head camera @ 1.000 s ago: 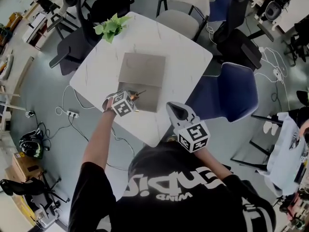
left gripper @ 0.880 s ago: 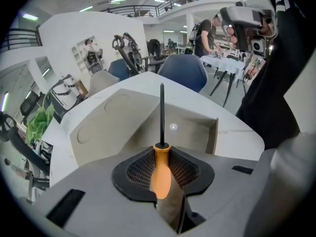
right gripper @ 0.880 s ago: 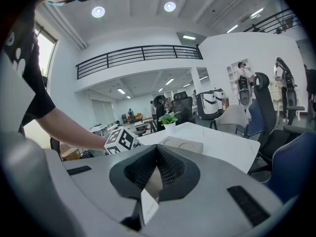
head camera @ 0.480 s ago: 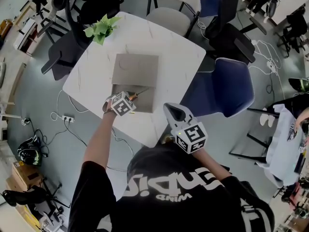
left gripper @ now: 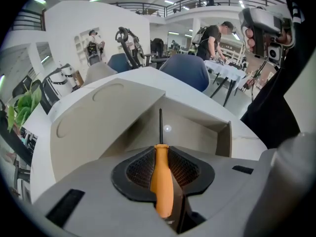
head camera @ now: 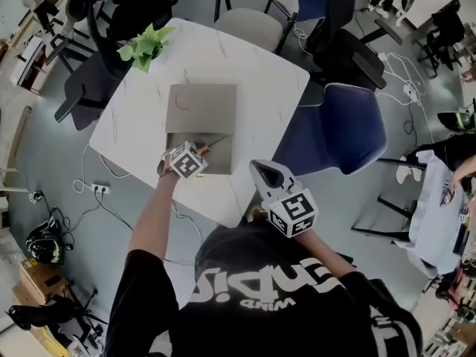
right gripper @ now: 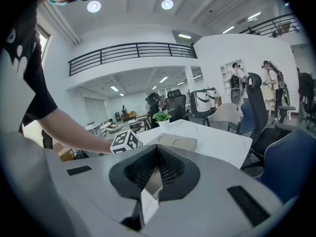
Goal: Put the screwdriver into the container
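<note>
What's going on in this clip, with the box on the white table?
A person works with two hand-held grippers. The left hand-held gripper is shut on an orange-handled screwdriver, whose shaft points into the open container on the table. The container's lid is folded back. The screwdriver is not yet released. The right hand-held gripper is shut with nothing in it, held back near the table's edge.

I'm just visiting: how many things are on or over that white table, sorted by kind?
1 screwdriver, held in the left gripper
1 container, lid open
1 plant
Total: 3
</note>
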A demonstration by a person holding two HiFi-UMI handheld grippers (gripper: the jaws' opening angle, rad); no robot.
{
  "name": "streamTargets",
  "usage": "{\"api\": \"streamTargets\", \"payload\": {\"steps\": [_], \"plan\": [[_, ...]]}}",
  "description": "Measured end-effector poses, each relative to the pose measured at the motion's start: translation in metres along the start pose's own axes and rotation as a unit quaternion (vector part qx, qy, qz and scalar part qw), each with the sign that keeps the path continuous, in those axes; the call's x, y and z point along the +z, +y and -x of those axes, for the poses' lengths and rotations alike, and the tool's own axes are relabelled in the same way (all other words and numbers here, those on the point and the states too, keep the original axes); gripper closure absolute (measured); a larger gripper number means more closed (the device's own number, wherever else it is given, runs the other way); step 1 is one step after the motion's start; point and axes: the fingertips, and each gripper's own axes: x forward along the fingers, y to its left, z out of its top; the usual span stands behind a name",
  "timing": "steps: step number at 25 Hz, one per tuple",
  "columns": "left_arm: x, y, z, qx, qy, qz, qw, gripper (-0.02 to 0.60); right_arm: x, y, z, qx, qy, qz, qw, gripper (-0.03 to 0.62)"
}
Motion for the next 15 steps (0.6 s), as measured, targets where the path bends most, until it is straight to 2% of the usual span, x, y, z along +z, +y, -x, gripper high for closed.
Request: {"api": "streamTargets", "payload": {"steps": [5, 15], "plan": [[-0.0006, -0.0002, -0.0028, -0.004, 0.008, -0.004, 1.0000, 0.485, -0.0005, -0.0006, -0.0028, -0.002, 0.001, -0.001, 1.000, 0.582], [0.0032, 0.0005, 0.0065, 0.010, -0.014, 0.032, 0.9994, 0.466, -0.0023, -0.0028, -0.0042, 0.008, 0.006, 0.003, 1.000, 0.582]]}}
